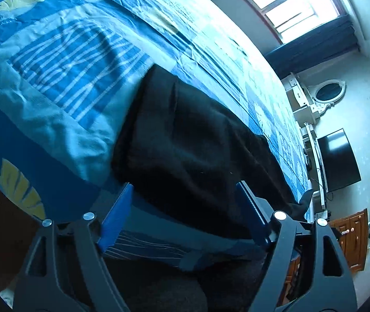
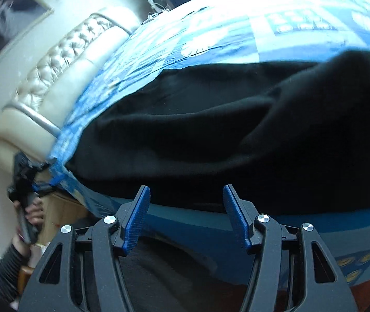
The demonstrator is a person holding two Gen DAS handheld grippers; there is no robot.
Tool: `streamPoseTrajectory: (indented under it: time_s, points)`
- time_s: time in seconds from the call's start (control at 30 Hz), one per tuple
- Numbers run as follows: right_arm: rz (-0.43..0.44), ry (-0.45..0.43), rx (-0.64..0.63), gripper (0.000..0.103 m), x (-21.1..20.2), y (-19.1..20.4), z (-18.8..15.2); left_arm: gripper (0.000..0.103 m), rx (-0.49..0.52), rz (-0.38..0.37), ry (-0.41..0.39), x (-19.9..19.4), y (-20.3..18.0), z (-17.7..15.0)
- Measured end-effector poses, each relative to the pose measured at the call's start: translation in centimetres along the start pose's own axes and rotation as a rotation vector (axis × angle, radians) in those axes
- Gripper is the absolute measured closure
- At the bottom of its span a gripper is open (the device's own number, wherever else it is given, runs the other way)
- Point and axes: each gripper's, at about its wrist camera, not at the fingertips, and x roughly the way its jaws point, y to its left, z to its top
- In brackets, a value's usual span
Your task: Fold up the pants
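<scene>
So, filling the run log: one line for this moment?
left tool: open | right tool: open | pants: on bed, unheld

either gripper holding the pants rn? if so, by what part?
Neither. Left gripper and right gripper both stand open at the near edge of the black pants on the bed; no cloth is pinched between the pads.

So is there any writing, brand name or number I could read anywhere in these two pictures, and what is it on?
No readable text in either view.
Bedspread: only leaf and stripe patterns, no words.
Black pants: no label or logo shows.
Framed picture on the wall: blurred, nothing legible.
Dark screen: blank.
Small white device beyond the bed: too small and blurred to read.
</scene>
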Motion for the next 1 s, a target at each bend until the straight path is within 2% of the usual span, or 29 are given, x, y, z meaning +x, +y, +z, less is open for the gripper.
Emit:
streamPoseTrajectory:
  time_s: [0.1,0.2,0.37,0.43,0.47,0.5,0.53,0.57,0.63,0.7,0.77,0.8,1.0]
  points:
    - [0.048,-0.004,0.074,0.042,0.1,-0.6,-0.4,0.024,-0.001,0.028,-0.006,0.9,-1.2,0.1]
    - [0.09,-0.008,0.157,0.038,0.2,-1.4,-0.6,0.024,-0.013,0.097,-0.021,2.0,-1.5,0.6]
    - [0.113,-0.015,0.229,0.036,-0.1,-2.0,-0.6,0.024,-0.117,0.149,-0.028,3.2,-0.3,0.5]
    - [0.119,-0.023,0.259,0.036,-0.4,-2.4,-0.7,0.039,-0.115,0.157,-0.04,3.2,-0.4,0.5]
    - [0.124,-0.028,0.276,0.036,-0.6,-2.5,-0.8,0.058,-0.096,0.167,-0.032,3.4,-0.7,0.6]
    - [0.122,-0.032,0.287,0.036,-0.7,-2.6,-0.9,0.068,-0.083,0.181,-0.02,3.7,-0.8,0.7]
    - [0.113,-0.041,0.3,0.036,-0.9,-2.8,-0.9,0.073,-0.071,0.218,-0.018,3.9,-0.8,0.5]
    - [0.11,-0.047,0.312,0.036,-1.1,-3.2,-0.9,0.083,-0.064,0.239,-0.018,4.2,-1.0,0.6]
    - [0.111,-0.062,0.364,0.036,-1.1,-4.0,-0.7,0.086,-0.046,0.252,-0.016,4.3,-0.9,0.4]
    - [0.091,-0.076,0.399,0.049,-1.0,-4.5,-0.3,0.094,-0.038,0.253,-0.018,4.0,-1.0,0.5]
    - [0.046,-0.066,0.392,0.084,-0.7,-4.5,0.1,0.095,-0.043,0.25,-0.03,3.5,-0.9,0.9]
    - [0.04,-0.059,0.391,0.091,-0.6,-4.6,0.0,0.095,-0.038,0.252,-0.04,3.2,-1.1,0.9]
    - [0.045,-0.042,0.38,0.092,-1.2,-4.6,-2.0,0.095,0.025,0.295,-0.027,2.8,-1.2,0.1]
